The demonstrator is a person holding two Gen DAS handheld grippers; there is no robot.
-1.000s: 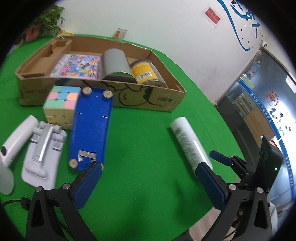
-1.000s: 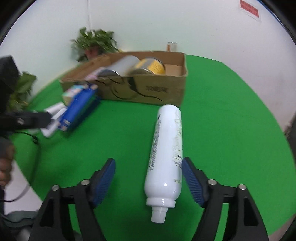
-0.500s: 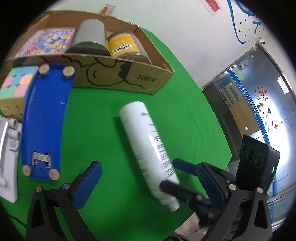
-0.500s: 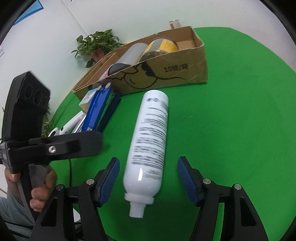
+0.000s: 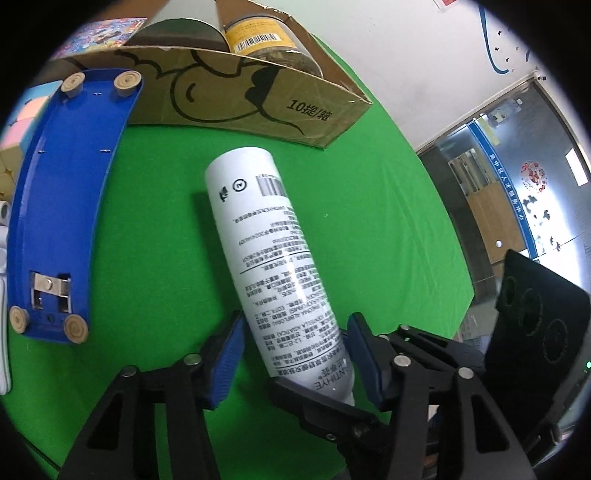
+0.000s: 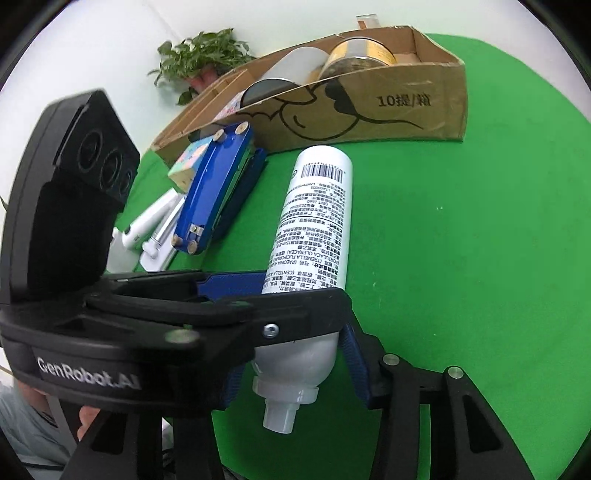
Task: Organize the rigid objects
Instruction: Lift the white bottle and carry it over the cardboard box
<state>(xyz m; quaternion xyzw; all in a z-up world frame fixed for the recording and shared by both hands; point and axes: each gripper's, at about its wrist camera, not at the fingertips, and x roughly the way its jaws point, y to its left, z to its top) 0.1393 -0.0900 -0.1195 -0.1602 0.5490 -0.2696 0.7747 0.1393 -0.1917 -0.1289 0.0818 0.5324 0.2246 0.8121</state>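
Note:
A white bottle (image 5: 273, 251) (image 6: 314, 221) lies on the green table, its base toward the cardboard box (image 5: 240, 85) (image 6: 406, 110). My left gripper (image 5: 295, 320) straddles the bottle's lower body. Its jaws are closing and the blue pads look pressed against the sides. My right gripper (image 6: 291, 354) straddles the shoulder by the neck. Its jaws are closing too, pads against the bottle. In the right wrist view the left gripper (image 6: 280, 295) crosses over the bottle and hides part of it. One finger of the right gripper (image 5: 314, 402) shows under the bottle in the left wrist view.
A blue stapler (image 5: 62, 206) (image 6: 214, 192) lies upside down left of the bottle, beside a pastel cube (image 5: 22, 118) and white plastic pieces (image 6: 147, 225). The box holds a yellow-labelled jar (image 5: 266, 37) and a grey can (image 5: 177, 33). Green cloth lies bare right of the bottle.
The left gripper swung from near the stapler to over the bottle and its jaws narrowed around it. The right gripper slid in at the bottle's neck end and narrowed too.

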